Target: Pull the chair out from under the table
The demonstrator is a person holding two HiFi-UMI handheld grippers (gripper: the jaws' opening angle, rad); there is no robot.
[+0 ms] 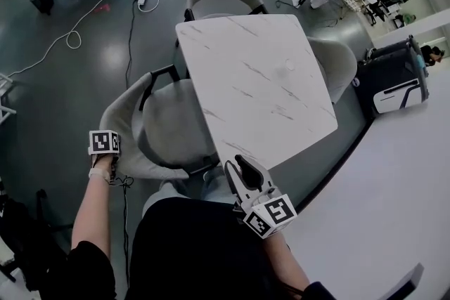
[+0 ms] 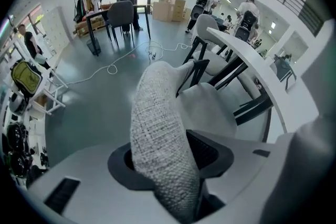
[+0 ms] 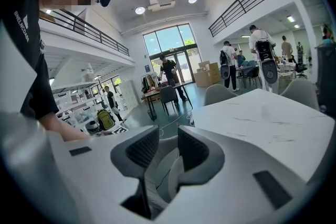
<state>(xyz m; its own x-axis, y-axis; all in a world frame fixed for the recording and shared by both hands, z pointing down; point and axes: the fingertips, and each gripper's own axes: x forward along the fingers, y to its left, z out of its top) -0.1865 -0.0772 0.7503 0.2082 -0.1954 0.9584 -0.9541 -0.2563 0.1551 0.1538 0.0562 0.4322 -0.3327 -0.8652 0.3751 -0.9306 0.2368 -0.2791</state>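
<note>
Overhead, only a marker cube (image 1: 104, 142) behind the grey chair (image 1: 169, 126), left gripper (image 2: 167, 160) in its own view clamping the backrest's fabric rim, right gripper (image 3: 160, 152) parted, empty.

In the head view the table (image 1: 260, 81) covers the front of the chair (image 1: 165, 126) seat, and the chair's legs do not show. The jaws of the left claw (image 2: 168, 157) are hidden there, under its cube (image 1: 104, 142) and behind the chair back. In the left gripper view the chair's rim (image 2: 157, 128) fills the gap between the jaws and covers most of the left pad (image 2: 122, 164). The rim's lower end runs off the bottom edge. A second chair (image 1: 336, 63) sits mostly hidden behind the table's right side. In the right gripper view only a sliver of chair shows through the gap of the right claw (image 3: 168, 144). The people (image 3: 260, 55) far off are too small to tell apart.
</note>
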